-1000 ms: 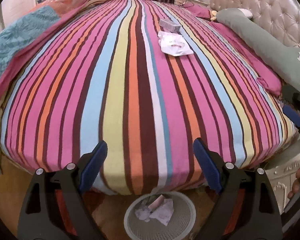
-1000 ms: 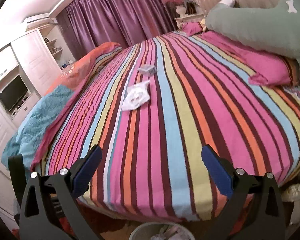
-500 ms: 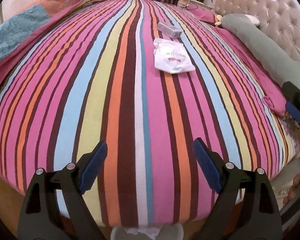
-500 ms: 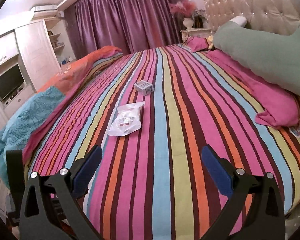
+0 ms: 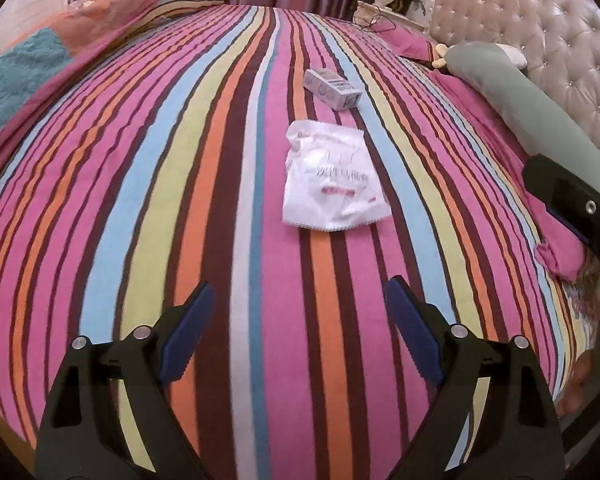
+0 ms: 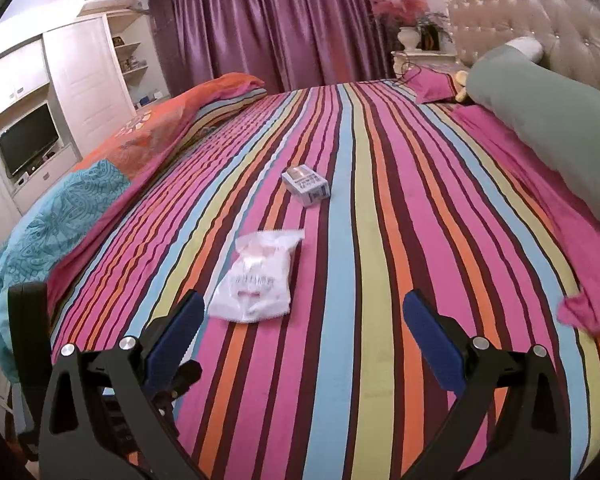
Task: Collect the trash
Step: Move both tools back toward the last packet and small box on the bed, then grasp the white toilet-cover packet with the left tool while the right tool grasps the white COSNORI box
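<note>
While both tongs hung over the near end of the striped bed (image 5: 204,184), nothing had yet been picked up. The left tongs (image 5: 298,316) stood with their jaws wide apart and empty; the right tongs (image 6: 300,328) were likewise spread and held nothing. In the left view a white plastic bag (image 5: 332,180) lay flat at about twelve o'clock from the left tongs, apart from them, and a small box (image 5: 331,89) sat just beyond it, toward one o'clock. From the right tongs the bag (image 6: 256,280) lay near, at eleven o'clock, close by the left finger.

The bag looked thin and slack, so a pinch could catch the bedsheet along with it, or slide off the flat film. The soft mattress would likely give under a downward push. Whether the box was empty I could not tell; if light, a nudge might send it skidding away.
</note>
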`<state>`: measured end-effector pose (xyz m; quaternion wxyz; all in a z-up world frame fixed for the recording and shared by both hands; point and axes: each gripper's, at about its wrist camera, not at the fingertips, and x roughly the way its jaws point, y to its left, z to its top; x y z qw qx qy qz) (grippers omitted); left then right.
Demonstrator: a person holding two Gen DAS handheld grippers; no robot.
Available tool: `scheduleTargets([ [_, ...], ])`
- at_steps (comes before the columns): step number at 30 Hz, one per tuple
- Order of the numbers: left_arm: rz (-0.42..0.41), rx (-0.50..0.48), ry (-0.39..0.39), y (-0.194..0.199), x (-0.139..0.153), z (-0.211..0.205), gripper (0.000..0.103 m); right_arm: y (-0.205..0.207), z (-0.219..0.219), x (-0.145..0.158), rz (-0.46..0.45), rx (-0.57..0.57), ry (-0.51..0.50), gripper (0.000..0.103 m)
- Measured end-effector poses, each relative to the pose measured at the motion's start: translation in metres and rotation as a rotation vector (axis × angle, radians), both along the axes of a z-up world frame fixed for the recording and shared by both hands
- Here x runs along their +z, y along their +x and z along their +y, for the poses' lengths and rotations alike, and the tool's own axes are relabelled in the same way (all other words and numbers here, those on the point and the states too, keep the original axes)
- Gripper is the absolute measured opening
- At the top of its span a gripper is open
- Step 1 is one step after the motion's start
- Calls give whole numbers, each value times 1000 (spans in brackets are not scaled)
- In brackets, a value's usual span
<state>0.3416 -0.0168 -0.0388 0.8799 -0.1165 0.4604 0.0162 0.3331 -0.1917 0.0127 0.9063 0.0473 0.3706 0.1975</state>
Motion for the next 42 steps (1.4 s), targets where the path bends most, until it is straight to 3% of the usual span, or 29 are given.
scheduleTargets([
  [13, 25, -1, -57, 74, -13, -10, 85, 74, 12, -9, 26, 48, -14, 95],
  [19, 33, -8, -41, 99, -19, -12, 85, 107, 25, -16, 39, 88, -39, 95],
  [28, 64, -19, -25, 119, -32, -17, 85, 143, 49, -40, 49, 145, -132, 95],
  [34, 77, -10, -8, 130, -41, -21, 85, 164, 55, -53, 68, 148, -139, 96],
  [42, 70, 9, 21, 141, -46, -23, 85, 198, 78, -64, 33, 200, -204, 96],
])
